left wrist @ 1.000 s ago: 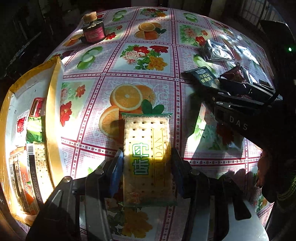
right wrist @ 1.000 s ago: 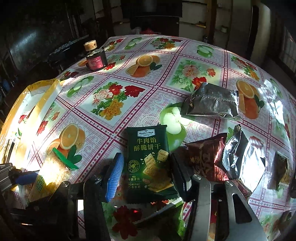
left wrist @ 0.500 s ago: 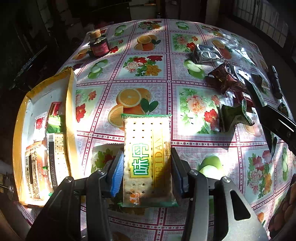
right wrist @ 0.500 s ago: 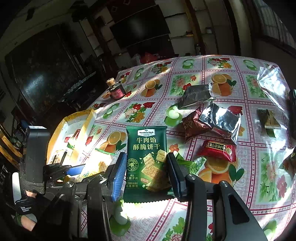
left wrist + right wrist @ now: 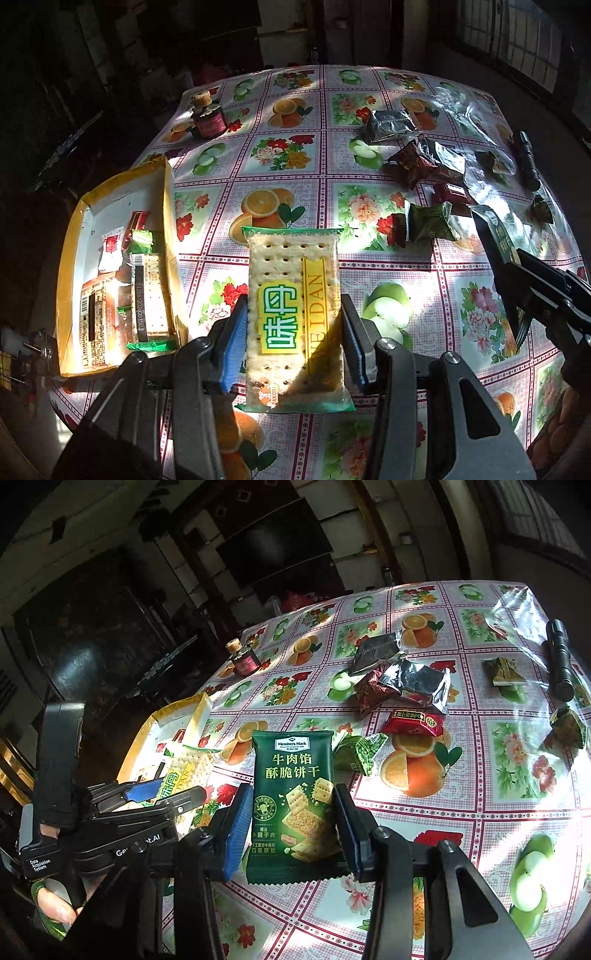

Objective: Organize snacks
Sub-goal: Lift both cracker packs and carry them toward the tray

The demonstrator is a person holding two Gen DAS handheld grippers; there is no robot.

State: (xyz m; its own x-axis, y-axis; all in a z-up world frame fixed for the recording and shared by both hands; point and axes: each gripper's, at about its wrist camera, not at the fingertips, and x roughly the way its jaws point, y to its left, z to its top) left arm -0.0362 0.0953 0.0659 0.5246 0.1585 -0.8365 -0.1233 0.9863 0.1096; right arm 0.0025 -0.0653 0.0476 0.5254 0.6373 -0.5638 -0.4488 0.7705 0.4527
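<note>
I note a small dark bottle (image 5: 208, 118) with cork stopper, upright at the table's far left; a black flashlight (image 5: 560, 660) lying near the right edge; the fruit-and-flower tablecloth (image 5: 295, 192); dark furniture (image 5: 92, 627) behind.

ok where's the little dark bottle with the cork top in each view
Left wrist view: the bottle stands upper left, at the table's far edge.
Right wrist view: it stands left of centre, in the upper half.
Shared landmark: the yellow box, nearer the camera than the bottle.
</note>
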